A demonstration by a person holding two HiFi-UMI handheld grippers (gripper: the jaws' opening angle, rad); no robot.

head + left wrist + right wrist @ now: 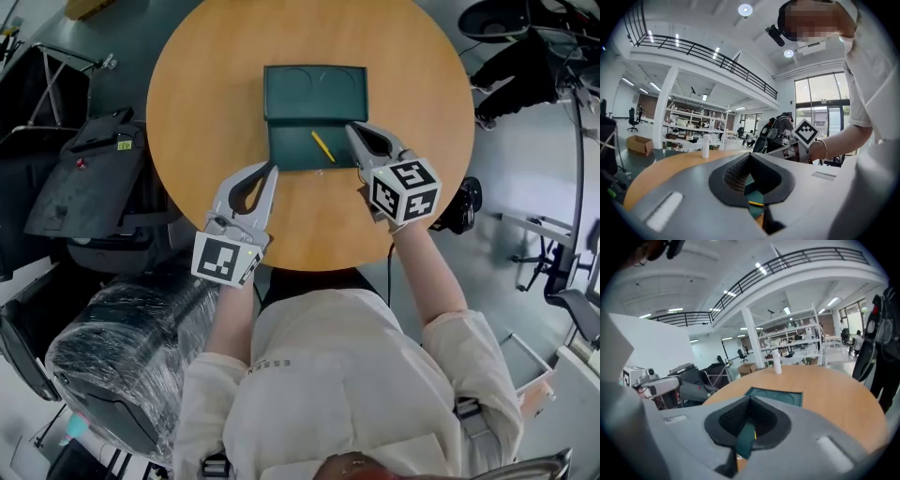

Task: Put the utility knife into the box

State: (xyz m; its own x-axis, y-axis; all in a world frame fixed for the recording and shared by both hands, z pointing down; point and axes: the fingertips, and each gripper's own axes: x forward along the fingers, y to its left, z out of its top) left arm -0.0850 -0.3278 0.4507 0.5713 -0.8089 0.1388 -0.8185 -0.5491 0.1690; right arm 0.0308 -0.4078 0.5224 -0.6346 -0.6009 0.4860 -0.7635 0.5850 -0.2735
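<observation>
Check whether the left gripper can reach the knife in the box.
Probably yes. The knife lies uncovered in the open box, and the left gripper sits at the box's near-left corner with nothing between; its jaws are shut and would need opening.

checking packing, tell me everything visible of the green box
The box is dark green, shallow and rectangular, seemingly plastic, lying open on the round table. Its lid lies flat on the far side, showing two round outlines. The near half holds the yellow utility knife diagonally. The right tool is shut on its right wall; the shut left tool is at its near-left corner.
</observation>
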